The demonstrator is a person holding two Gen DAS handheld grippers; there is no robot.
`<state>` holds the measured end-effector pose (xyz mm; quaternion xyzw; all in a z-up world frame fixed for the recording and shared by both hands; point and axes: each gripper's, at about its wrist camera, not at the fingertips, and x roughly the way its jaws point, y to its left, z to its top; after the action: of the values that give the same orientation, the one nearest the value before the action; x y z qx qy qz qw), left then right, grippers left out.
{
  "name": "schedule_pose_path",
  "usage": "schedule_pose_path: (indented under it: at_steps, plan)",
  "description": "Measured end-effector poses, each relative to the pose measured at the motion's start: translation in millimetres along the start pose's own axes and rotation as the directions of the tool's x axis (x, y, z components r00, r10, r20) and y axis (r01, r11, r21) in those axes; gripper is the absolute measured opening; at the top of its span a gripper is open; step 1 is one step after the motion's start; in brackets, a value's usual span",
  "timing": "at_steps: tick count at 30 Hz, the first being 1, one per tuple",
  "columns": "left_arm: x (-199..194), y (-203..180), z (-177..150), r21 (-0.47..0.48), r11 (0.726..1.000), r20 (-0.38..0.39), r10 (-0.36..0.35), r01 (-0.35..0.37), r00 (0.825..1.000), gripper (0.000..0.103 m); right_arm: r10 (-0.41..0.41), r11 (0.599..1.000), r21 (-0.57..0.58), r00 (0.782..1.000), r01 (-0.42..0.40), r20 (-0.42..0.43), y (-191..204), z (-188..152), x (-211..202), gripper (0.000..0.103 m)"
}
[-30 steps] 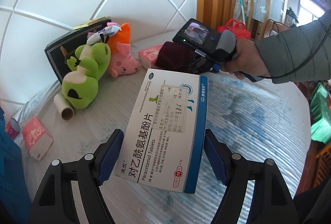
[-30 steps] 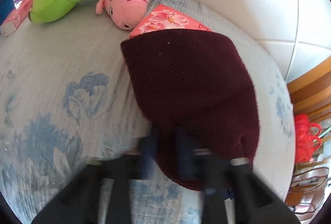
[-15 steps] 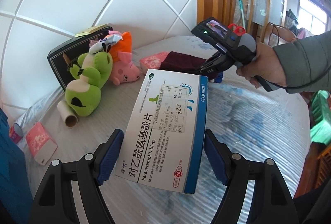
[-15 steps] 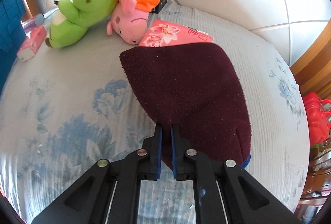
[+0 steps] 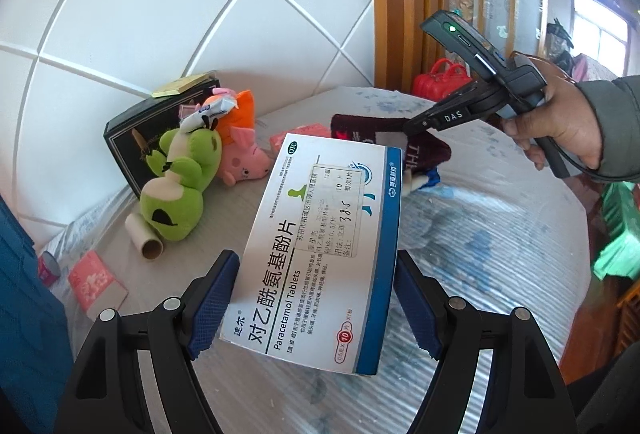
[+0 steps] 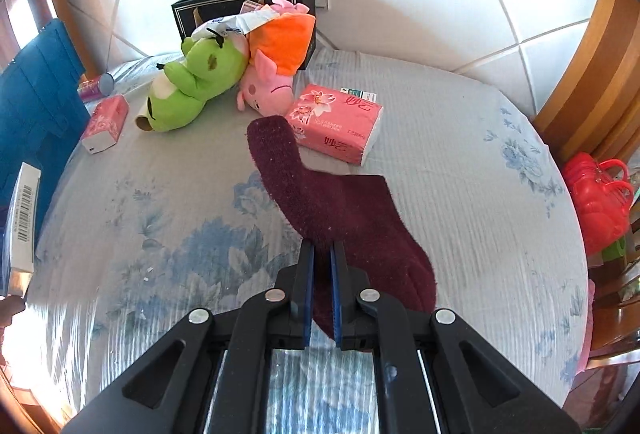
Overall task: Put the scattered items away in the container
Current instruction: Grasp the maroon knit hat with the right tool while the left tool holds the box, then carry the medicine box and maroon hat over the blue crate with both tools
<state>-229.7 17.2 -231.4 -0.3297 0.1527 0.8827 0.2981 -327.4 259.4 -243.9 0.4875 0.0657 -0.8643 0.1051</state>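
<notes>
My left gripper (image 5: 316, 286) is shut on a white and blue paracetamol tablet box (image 5: 320, 246) and holds it above the table. My right gripper (image 6: 322, 254) is shut on a dark maroon sock (image 6: 340, 205) and lifts it; the sock hangs from the jaws with its toe end near the pink tissue pack (image 6: 336, 121). In the left wrist view the right gripper (image 5: 416, 123) holds the sock (image 5: 424, 149) at the far side of the table. A blue container (image 6: 36, 101) stands at the table's left edge; it also shows in the left wrist view (image 5: 24, 298).
A green plush (image 6: 192, 81), a pink pig plush (image 6: 272, 81), a black box (image 6: 240, 5), a cardboard tube (image 5: 144, 238), a small pink tissue pack (image 6: 106, 121) and a small can (image 6: 94, 85) lie at the back. A red bag (image 6: 600, 193) sits off the right edge.
The right gripper has risen and pulled back with the sock, which now hangs stretched out and uncovers the pink tissue pack. The left gripper still holds the tablet box, nearly unmoved.
</notes>
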Motion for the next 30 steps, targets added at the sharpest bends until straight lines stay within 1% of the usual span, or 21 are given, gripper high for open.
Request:
schedule_pose_path:
  at_steps: [10,16,22,30]
  plan:
    - [-51.0,-9.4,6.8,0.026,0.999,0.05,0.021,-0.022,0.999,0.077,0.018,0.999,0.029,0.998,-0.02,0.052,8.3,-27.9,-65.4,0.007]
    - [-75.9,-18.2,10.9,0.073,0.996,0.078,0.04,-0.045,0.996,0.077,0.035,0.998,0.057,0.994,-0.041,0.104,13.5,-36.9,-100.6,0.007]
    - [-96.0,-23.6,18.5,0.102,0.992,0.107,0.061,-0.072,0.992,0.077,0.067,0.993,0.083,0.987,-0.08,0.149,16.7,-38.5,-131.9,0.007]
    - [-121.4,-25.3,30.7,0.114,0.988,0.155,0.081,-0.1,0.984,0.077,0.106,0.99,0.071,0.97,-0.124,0.219,25.2,-30.1,-172.0,0.007]
